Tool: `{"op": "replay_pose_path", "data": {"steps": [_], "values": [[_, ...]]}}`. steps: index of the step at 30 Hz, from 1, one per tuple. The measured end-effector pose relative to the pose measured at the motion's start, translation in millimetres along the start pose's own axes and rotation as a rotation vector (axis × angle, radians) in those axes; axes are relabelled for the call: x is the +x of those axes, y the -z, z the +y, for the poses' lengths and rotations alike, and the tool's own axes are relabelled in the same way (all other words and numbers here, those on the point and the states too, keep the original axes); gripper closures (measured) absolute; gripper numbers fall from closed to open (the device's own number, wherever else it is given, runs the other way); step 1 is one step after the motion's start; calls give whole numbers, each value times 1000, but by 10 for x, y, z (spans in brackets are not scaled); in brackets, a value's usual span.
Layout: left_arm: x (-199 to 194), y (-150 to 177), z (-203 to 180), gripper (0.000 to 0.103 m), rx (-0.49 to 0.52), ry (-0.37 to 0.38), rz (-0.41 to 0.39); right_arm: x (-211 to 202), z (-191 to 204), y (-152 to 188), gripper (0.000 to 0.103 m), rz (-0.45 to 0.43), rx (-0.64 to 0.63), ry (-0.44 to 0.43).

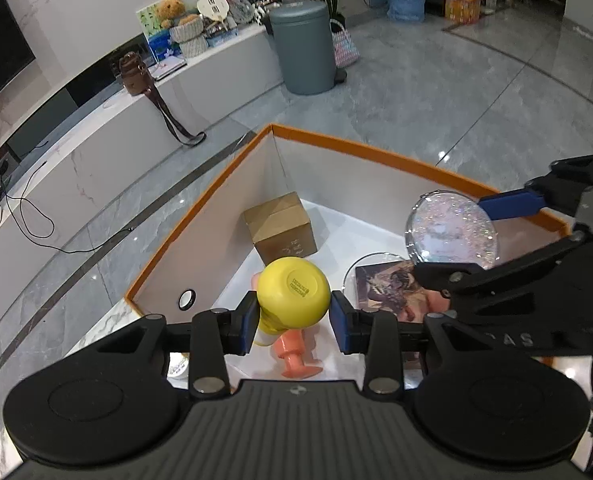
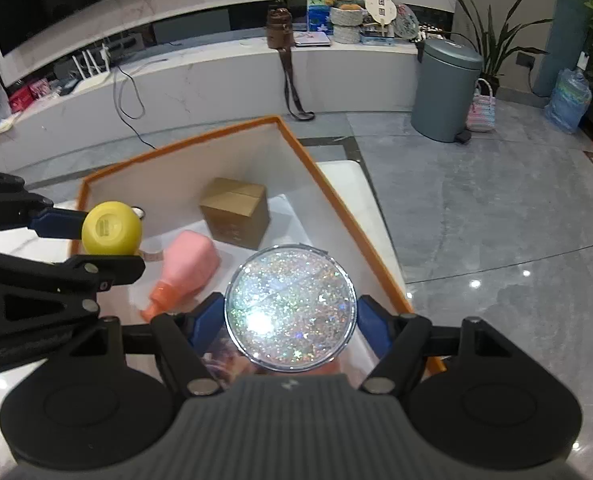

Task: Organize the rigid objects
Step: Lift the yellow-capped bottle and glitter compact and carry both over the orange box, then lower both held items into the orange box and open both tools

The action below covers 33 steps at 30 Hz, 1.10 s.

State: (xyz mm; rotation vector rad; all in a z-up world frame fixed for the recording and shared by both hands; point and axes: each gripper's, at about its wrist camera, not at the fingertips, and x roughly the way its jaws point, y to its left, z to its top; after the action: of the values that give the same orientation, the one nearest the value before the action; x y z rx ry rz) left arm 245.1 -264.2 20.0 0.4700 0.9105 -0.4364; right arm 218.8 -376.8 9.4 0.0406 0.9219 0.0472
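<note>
My left gripper [image 1: 292, 316] is shut on a yellow cup [image 1: 293, 298], held bottom-forward over the near left of an orange-rimmed white box [image 1: 200, 208]. My right gripper [image 2: 290, 320] is shut on a glittery clear round container [image 2: 290, 306], held over the box's near right side. Each shows in the other view: the yellow cup [image 2: 111, 228] at the left, the glittery container [image 1: 452, 234] at the right. Inside the box lie a small brown carton [image 2: 235, 212], a pink bottle with an orange cap [image 2: 186, 270] and a picture card [image 1: 388, 286].
The box [image 2: 336, 200] sits on a white marbled table [image 2: 348, 176]. Beyond lie grey floor tiles, a grey-green bin [image 2: 444, 92], a long white ledge with a brown bag [image 2: 279, 28], toys and cables, and potted plants.
</note>
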Motion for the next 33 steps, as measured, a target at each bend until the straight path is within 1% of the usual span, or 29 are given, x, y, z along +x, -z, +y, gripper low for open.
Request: {"op": "replay_pose_path", "data": {"steps": [6,10,14,22,27,33], "values": [[173,-116,-27,61,25,-12,36,162,-66,2,32,29,0,-1],[273,-198,-35,61,25,3,55,225,-61,1,32,42,-10,23],[394,-269,-68,61,48,15,84,279,-61,9,32,57,-4,11],[538,-389,-189,61,104,5,98,397,-78,4,32,78,1,11],[691,-392,-234,61,103,8,115,435,-63,3,32,77,8,11],[797,-392,-228,61,104,12,139,491,14,8,32,86,-35,17]]}}
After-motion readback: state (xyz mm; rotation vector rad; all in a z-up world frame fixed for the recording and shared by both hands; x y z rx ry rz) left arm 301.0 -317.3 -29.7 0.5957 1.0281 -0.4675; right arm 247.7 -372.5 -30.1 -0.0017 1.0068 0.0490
